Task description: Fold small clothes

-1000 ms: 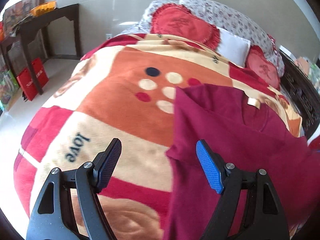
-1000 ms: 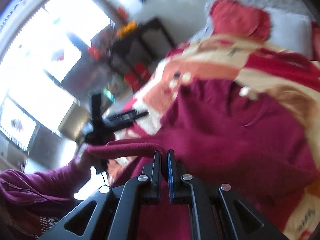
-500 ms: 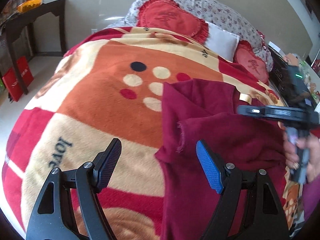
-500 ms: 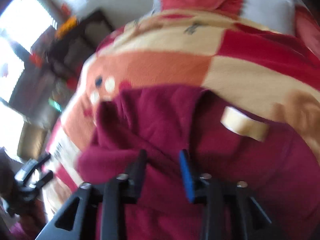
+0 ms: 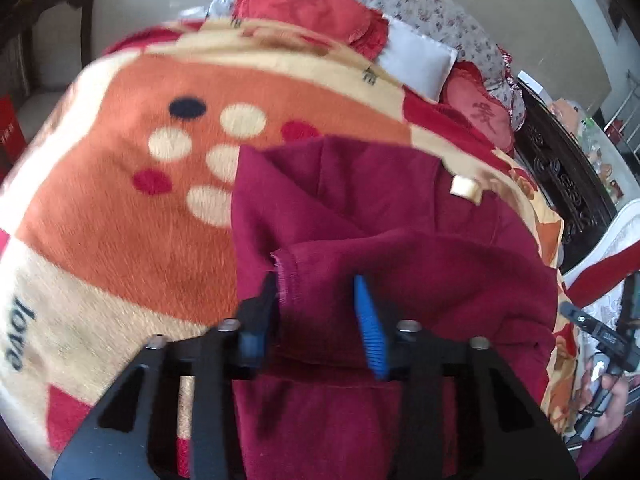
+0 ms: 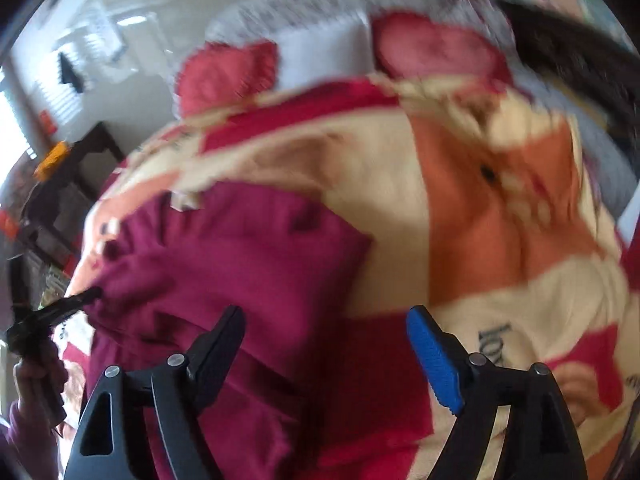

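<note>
The maroon garment [image 5: 360, 216] lies on the bed's cartoon-print blanket [image 5: 120, 208], partly folded, with a hemmed flap doubled across its middle. A second ago the left tool [image 5: 316, 316] hung wide open beside the garment's near left edge; now its jaws are closing, and the frayed corner of that flap [image 5: 286, 270] sits between them. The black pad is at the cloth's edge, while the blue pad [image 5: 370, 328] still looks a little clear of it, so this reads as a grip forming, not yet firm.

The right tool [image 6: 324, 344] has gone the other way. It was pinched tight on a lifted fold a second ago; now its jaws are opening, standing wide with nothing pressed between the pads, and the garment [image 6: 224, 272] lies below and to the tool's left, blanket [image 6: 480, 232] to its right. In the left view it shows at the far right, clear of the garment.

This suggests a handover: the right side has laid its fold across and let go, and the left is taking the corner, probably to straighten or carry the next fold. The pale neck label [image 5: 464, 189] lies well ahead of the left tool.
</note>
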The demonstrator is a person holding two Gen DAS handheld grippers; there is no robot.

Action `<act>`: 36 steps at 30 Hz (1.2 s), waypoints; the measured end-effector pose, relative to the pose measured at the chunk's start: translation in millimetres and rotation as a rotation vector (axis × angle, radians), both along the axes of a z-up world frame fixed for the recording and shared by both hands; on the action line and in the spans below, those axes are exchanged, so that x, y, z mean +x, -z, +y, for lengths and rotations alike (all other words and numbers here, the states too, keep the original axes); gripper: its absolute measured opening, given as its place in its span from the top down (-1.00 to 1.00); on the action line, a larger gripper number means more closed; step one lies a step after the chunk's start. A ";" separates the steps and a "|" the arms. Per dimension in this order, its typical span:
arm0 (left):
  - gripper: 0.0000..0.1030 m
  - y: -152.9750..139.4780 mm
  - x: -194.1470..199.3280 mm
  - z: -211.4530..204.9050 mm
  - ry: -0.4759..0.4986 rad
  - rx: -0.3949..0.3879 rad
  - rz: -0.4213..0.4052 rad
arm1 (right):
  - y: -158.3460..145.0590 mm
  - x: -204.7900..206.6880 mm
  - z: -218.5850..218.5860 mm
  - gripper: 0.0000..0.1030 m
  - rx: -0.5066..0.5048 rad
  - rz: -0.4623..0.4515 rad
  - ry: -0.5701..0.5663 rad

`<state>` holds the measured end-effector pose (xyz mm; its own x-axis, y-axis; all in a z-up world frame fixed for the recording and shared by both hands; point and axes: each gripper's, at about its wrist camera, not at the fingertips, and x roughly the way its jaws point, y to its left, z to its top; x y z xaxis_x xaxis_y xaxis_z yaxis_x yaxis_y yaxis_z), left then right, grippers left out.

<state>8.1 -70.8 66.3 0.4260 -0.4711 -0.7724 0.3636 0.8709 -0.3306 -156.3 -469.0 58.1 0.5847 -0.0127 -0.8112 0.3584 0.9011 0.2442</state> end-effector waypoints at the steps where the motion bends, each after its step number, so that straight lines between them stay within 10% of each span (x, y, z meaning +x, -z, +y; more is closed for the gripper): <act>1: 0.55 -7.9 -1.4 1.9 0.004 -0.016 -0.014 | 5.9 5.1 -1.0 -0.57 0.024 -0.012 0.001; 3: 0.63 -21.2 -2.4 6.8 0.013 -0.063 -0.021 | 14.8 19.0 -6.2 -0.36 0.082 -0.042 0.006; 5: 0.63 -30.8 -3.0 10.3 0.012 -0.050 -0.034 | 14.0 33.0 -2.9 0.58 0.066 -0.044 0.000; 6: 0.63 -32.9 -3.1 12.2 0.009 -0.042 -0.047 | 8.5 36.1 0.1 0.72 0.036 -0.058 -0.001; 10: 0.63 -18.6 10.3 23.2 -0.087 0.007 -0.046 | 0.2 43.8 11.7 0.75 -0.144 -0.050 0.025; 13: 0.63 5.0 18.9 22.5 -0.101 0.014 0.044 | 8.3 38.3 7.1 0.69 -0.093 -0.019 0.043; 16: 0.63 8.8 10.8 22.6 -0.093 0.028 0.026 | -9.9 10.0 17.5 0.12 -0.112 -0.065 0.018; 23: 0.63 0.3 2.0 17.0 -0.084 0.030 0.012 | -10.7 -30.5 81.3 0.07 -0.180 -0.034 -0.249; 27: 0.63 -5.8 -6.0 8.7 -0.066 0.055 -0.006 | 9.0 -24.6 82.7 0.76 -0.212 0.009 -0.211; 36: 0.52 -3.0 -13.1 0.7 -0.045 0.101 -0.027 | 35.9 -52.2 81.8 0.84 -0.245 0.185 -0.235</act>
<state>-5.1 -70.1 69.3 0.4661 -0.3709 -0.8032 0.3309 0.9151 -0.2306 -208.5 -387.2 22.2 0.4385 -0.1022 -0.8929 0.1531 0.9875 -0.0379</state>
